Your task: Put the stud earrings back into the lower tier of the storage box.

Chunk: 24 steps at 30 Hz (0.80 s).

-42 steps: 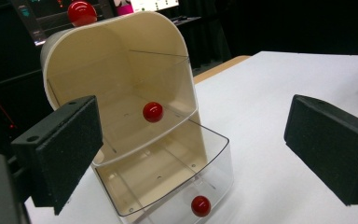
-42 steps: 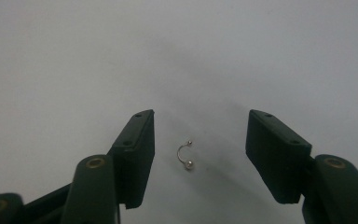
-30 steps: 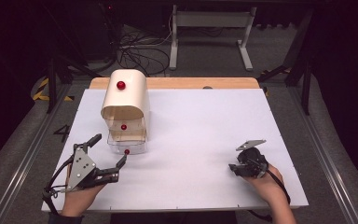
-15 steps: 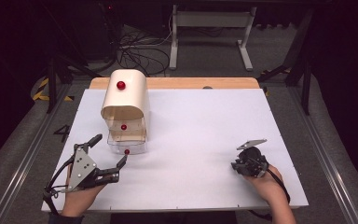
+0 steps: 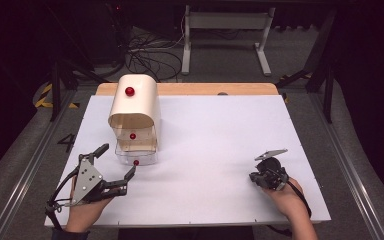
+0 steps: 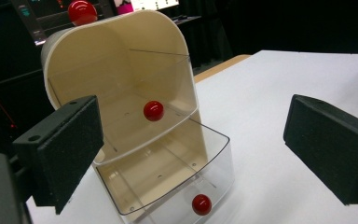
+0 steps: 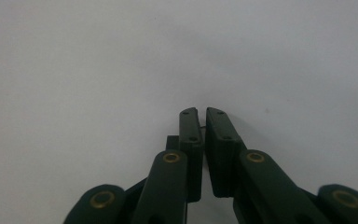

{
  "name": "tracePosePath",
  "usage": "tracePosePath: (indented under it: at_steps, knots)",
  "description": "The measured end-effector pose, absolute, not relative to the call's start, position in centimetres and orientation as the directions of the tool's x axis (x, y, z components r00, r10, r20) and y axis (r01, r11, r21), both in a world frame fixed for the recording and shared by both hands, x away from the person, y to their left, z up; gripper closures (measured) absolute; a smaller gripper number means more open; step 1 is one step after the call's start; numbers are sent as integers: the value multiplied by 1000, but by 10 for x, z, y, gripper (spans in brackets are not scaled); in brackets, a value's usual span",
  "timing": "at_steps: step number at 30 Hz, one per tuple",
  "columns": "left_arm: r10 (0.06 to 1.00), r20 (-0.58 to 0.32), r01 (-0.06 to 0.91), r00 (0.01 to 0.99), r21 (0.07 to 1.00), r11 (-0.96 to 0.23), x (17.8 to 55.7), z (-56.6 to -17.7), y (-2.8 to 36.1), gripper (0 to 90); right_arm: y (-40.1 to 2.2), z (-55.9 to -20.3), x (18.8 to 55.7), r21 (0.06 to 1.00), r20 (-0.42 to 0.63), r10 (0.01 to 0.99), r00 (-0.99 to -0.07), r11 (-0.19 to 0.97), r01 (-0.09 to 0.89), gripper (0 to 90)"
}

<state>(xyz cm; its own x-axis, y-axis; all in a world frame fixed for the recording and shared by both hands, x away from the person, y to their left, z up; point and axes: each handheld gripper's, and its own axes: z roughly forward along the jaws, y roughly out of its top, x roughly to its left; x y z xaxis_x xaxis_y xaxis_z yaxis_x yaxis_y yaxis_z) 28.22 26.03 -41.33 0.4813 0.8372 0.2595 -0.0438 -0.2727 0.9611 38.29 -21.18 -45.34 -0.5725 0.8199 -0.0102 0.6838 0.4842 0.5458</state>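
While the left gripper [image 5: 116, 170] spreads its fingers [image 6: 65, 149] wide and empty before the drawer box [image 5: 135, 120], the lower drawer's red knob [image 6: 201, 204] sits just ahead; squaring up on it seems wise. The right gripper [image 5: 266, 172], fingers pressed together, rests on the worktop [image 5: 220, 135].

This looks like a lab or recording studio rather than a home: a white-topped table [image 5: 220, 150] stands on a grey carpeted floor [image 5: 25, 165] in a dark, black-curtained room, with loose cables [image 5: 150, 60] bundled behind it, the metal legs of a desk frame [image 5: 225, 30], yellow-and-black hazard tape [image 5: 44, 95] and a number marked on the floor [image 5: 66, 142]
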Motion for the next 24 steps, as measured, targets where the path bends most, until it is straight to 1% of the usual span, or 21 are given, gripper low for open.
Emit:
tracePosePath:
  at_steps: [16, 24]
  knots:
    - [835, 265, -45, 481, 959, -278, 282, -413, 258, 53, -214, -453, 382, 559, -11, 808, -590, 494, 666, 871]
    - [836, 265, -48, 480, 960, -277, 282, -413, 259, 53, -213, -446, 380, 608, 6, 806, -592, 467, 642, 871]
